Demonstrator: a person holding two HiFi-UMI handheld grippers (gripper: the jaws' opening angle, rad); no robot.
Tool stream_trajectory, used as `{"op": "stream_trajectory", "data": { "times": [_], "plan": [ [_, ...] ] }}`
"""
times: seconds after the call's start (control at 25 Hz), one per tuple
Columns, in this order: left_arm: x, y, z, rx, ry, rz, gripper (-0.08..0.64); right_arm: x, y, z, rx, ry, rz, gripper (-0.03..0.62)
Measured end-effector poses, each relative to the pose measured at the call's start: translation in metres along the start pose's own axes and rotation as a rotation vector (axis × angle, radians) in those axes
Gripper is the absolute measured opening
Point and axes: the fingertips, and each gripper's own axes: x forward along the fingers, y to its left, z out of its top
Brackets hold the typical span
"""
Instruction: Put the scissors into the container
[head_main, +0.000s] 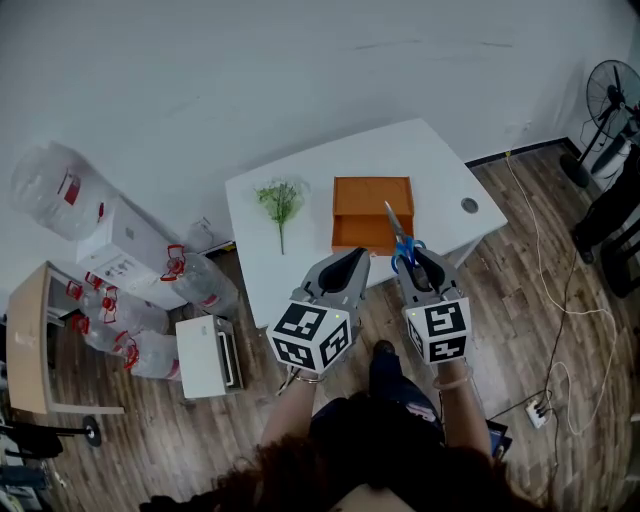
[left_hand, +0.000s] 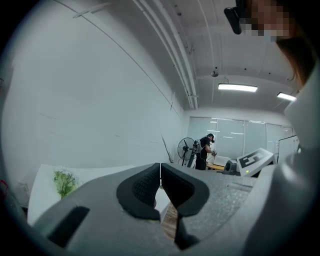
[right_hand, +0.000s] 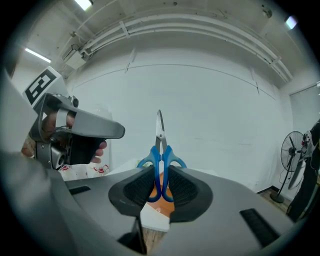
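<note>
Blue-handled scissors (right_hand: 160, 155) stand blades up between the pads of my right gripper (right_hand: 160, 186), which is shut on their handles. In the head view the scissors (head_main: 403, 240) stick out of the right gripper (head_main: 412, 262) just in front of the orange container (head_main: 372, 213) on the white table (head_main: 300, 260), at its near right corner. My left gripper (head_main: 349, 265) hovers beside it over the table's front edge, level with the right one. Its pads (left_hand: 148, 186) meet with nothing between them.
A green sprig (head_main: 280, 203) lies on the table left of the container. A round hole (head_main: 469, 205) marks the table's right end. Bags and boxes (head_main: 130, 270) crowd the floor at left, a fan (head_main: 610, 105) stands at right, and a cable (head_main: 560, 300) runs across the floor.
</note>
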Motion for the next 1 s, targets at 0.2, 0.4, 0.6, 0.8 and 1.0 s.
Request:
{"op": "stream_trajectory", "data": {
  "times": [0.2,0.4,0.6,0.8,1.0],
  "plan": [
    [0.033,0.017,0.004,0.002,-0.004,0.030,0.020,0.031,-0.019,-0.007,-0.036,0.026,0.040,0.078],
    [0.064,0.034,0.012,0.009,-0.011,0.067,0.018,0.062,-0.036,-0.007,-0.061,0.046,0.089,0.078],
    [0.087,0.047,0.012,-0.004,-0.007,0.109,0.018,0.086,-0.051,-0.015,-0.108,0.072,0.141,0.078],
    [0.107,0.061,0.013,-0.012,-0.012,0.156,0.018,0.109,-0.058,-0.025,-0.188,0.103,0.204,0.078],
    [0.119,0.073,0.016,-0.016,-0.017,0.209,0.018,0.128,-0.062,-0.047,-0.253,0.159,0.261,0.080]
  ]
}}
